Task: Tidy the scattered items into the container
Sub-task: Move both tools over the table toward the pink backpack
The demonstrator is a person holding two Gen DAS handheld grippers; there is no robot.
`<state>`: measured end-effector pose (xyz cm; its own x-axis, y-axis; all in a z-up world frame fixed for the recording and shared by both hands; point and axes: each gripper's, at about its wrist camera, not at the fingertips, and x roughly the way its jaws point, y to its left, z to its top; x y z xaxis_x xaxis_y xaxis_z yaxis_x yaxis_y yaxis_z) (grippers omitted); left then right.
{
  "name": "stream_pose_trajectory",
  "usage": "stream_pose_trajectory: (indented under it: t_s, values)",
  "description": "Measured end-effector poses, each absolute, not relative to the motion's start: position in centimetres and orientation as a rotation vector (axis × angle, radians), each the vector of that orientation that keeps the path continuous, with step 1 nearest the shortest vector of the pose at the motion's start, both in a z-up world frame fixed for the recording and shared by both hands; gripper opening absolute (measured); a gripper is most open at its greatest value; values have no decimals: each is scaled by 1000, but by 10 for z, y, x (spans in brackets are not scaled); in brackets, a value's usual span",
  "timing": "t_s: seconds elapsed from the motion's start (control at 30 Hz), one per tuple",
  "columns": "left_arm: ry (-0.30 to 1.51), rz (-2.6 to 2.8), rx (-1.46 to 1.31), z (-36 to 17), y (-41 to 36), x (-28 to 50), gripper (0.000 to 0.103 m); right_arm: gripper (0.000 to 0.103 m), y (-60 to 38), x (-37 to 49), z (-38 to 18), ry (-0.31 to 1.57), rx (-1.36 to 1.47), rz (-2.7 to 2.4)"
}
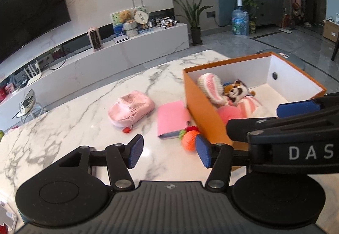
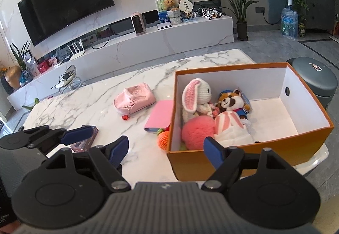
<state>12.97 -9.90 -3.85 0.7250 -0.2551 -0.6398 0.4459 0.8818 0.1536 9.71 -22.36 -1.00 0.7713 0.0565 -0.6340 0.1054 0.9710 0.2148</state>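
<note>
Two wrist views of a white marble table bearing an open orange cardboard box with a white interior.

Left gripper: jaws spread apart, nothing between the blue pads; only bare tabletop shows in the gap. In the right wrist view this gripper enters at 9 o'clock, beside a dark flat packet lying on the table.

Right gripper: jaws released and wide, holding nothing; its right pad hangs in front of the box's near wall. In the left wrist view it reaches in from 3 o'clock over the box's near end.

Inside the box, crowded toward its left end: a crocheted white rabbit with pink ears, a red-panda plush, a fluffy pink ball and a pink-and-white striped cloth item. The right half of the box floor is bare.

Outside the box, at 9 o'clock of it: a pink notebook touching the box's left wall, with an orange crocheted toy at its near corner against the same wall. Further toward 9 o'clock lies a small pink backpack with a red charm.

Background: a wall-mounted television above a long white console.
</note>
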Motion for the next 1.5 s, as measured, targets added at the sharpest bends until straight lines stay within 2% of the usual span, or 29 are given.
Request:
stream_pose_trajectory:
  t_s: [1.0,1.5]
  values:
    - [735,-289,278,-54,-57,197,65,80,-188,163,-26,725,175,-14]
    - [730,-290,201,-62,-28,255,65,78,-181,232,-33,742,138,50]
